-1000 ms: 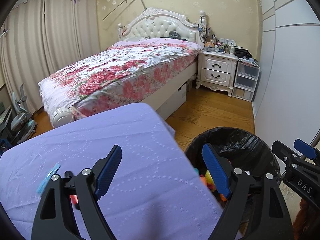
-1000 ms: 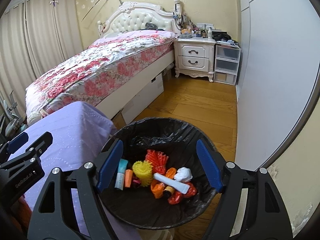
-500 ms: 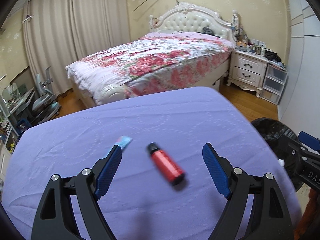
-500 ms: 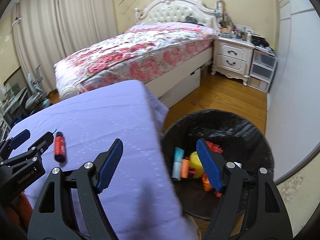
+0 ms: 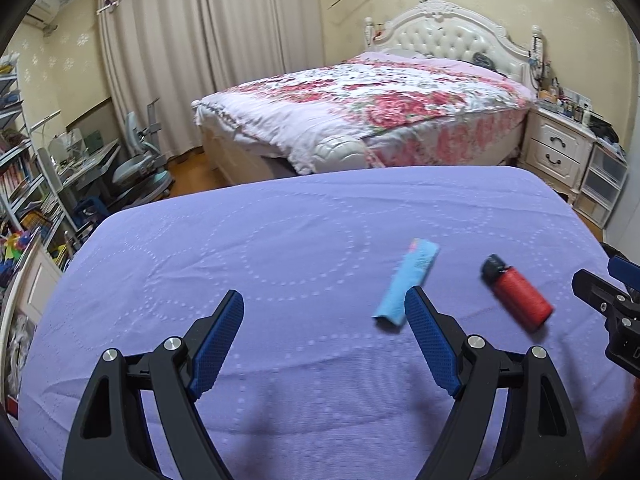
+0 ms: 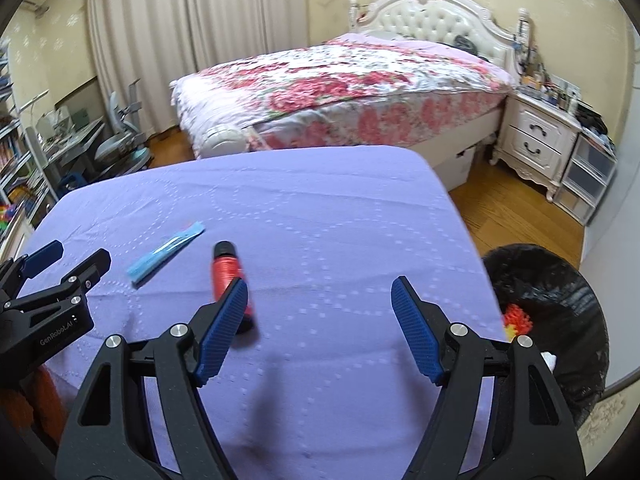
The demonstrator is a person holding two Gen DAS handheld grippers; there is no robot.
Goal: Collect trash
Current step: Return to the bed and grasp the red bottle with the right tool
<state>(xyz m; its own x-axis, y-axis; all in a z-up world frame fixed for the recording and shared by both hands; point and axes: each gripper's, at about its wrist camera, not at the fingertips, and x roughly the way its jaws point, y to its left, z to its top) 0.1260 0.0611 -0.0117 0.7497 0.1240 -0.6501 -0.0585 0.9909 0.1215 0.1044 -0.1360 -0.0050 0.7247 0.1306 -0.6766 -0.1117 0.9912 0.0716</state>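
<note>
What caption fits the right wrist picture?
Open tongs over a purple cloth, near a red bottle, blue packet and bin.

We carry two matching grippers: the left gripper (image 5: 324, 338) and right gripper (image 6: 318, 326) are black skeletal frames with triangular cut-outs and silver screws at the joints. Our fingers (image 6: 222, 328) wear blue textured pads, and white "GenRobot.AI" lettering marks the left one's side.
</note>
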